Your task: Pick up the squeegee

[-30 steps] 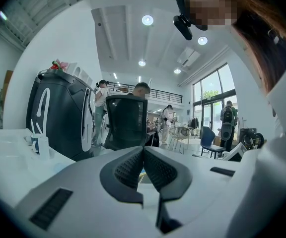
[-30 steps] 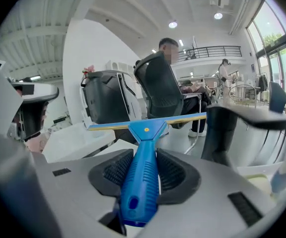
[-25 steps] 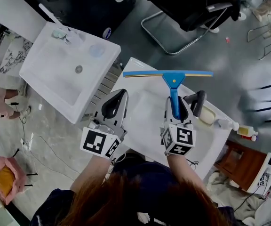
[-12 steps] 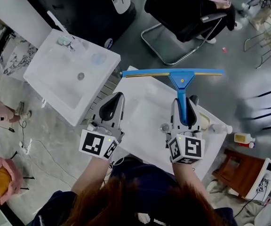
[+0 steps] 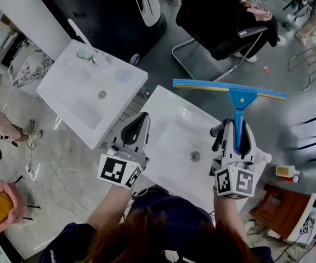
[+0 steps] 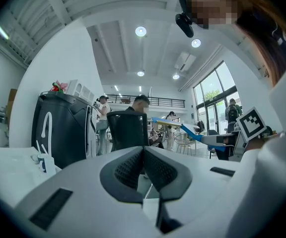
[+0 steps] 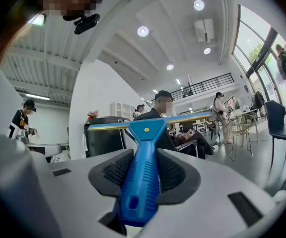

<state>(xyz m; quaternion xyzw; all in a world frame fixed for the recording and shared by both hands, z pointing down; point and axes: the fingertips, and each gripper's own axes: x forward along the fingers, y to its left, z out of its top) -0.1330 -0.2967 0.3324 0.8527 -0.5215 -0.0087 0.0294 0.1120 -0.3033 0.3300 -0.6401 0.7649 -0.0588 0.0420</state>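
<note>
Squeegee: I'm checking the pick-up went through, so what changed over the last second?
The right gripper carried the squeegee up and to the head view's right, its blade now tilted and reaching past the white basin's edge. Unchanged: the jaws clamp its blue handle; the left gripper is shut and empty.

The squeegee has its handle end hidden between the jaws of the right gripper. On the far sink, the small items are too small to identify.
</note>
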